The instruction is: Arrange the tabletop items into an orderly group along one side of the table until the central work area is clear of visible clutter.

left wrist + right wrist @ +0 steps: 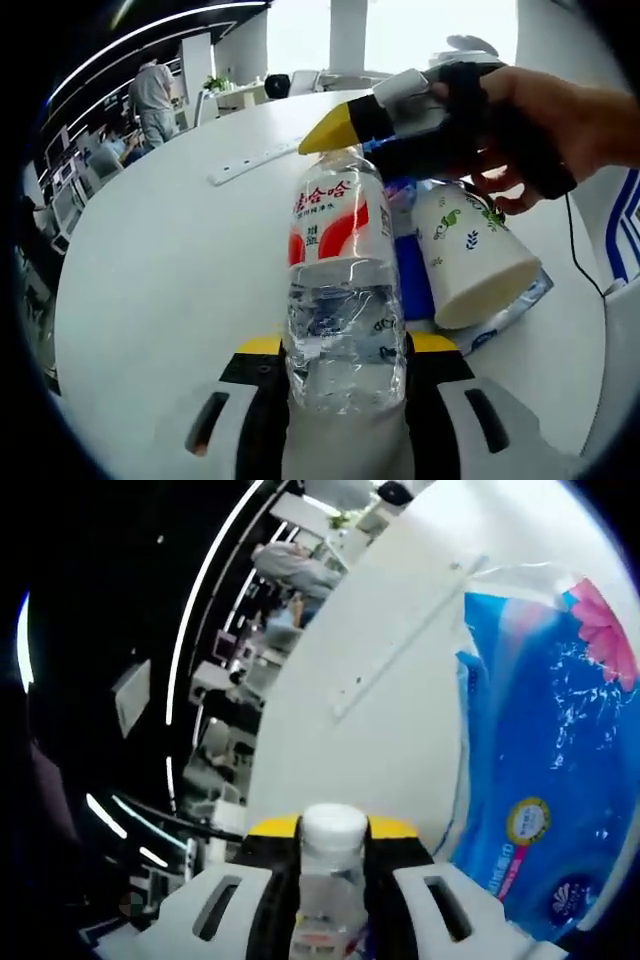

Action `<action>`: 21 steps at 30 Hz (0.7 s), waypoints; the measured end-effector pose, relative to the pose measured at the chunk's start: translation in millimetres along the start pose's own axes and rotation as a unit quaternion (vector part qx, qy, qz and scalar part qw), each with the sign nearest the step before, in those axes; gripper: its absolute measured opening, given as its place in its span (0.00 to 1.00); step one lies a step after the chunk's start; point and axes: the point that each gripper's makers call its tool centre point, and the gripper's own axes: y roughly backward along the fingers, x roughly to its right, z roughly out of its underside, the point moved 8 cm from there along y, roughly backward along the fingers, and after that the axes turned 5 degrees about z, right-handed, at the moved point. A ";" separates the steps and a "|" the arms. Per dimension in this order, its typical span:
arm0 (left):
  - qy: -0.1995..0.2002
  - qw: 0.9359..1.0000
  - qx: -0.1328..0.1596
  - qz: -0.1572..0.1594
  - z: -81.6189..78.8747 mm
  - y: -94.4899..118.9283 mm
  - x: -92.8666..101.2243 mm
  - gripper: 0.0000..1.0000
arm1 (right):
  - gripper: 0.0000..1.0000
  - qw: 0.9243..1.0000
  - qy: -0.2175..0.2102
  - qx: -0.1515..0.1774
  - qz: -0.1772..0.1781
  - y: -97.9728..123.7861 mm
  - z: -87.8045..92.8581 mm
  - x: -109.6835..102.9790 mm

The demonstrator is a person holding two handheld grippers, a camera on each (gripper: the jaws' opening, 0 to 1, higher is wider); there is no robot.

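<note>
A clear water bottle [345, 300] with a red and white label stands between the yellow-tipped jaws of my left gripper [347, 345], which is shut on its lower body. My right gripper [340, 130], held by a gloved hand [540, 110], comes in from the right at the bottle's top. In the right gripper view the white cap [333, 830] sits between the jaws of my right gripper [333, 860], shut on the neck. Just right of the bottle, a paper cup [470, 255] lies on its side on a blue tissue pack [415, 285] [560, 760].
The round white table [170, 280] stretches out to the left. A long white strip [255, 160] [400, 645] lies on the table beyond the bottle. A black cable [583, 255] hangs at the right edge. A person [152, 95] stands among office desks far off.
</note>
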 end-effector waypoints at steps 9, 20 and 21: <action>0.002 1.000 0.000 -0.001 0.1 0.5 0.8 0.44 | 0.19 0.999 0.026 0.005 -0.018 9.2 4.0 -10.9; 0.000 1.000 0.001 -0.001 0.2 0.8 0.7 0.44 | 0.19 0.998 0.047 0.010 -0.031 13.0 2.2 -17.4; 0.001 1.000 0.001 -0.002 0.4 0.6 0.7 0.44 | 0.19 0.998 0.050 0.011 -0.034 13.6 2.3 -18.4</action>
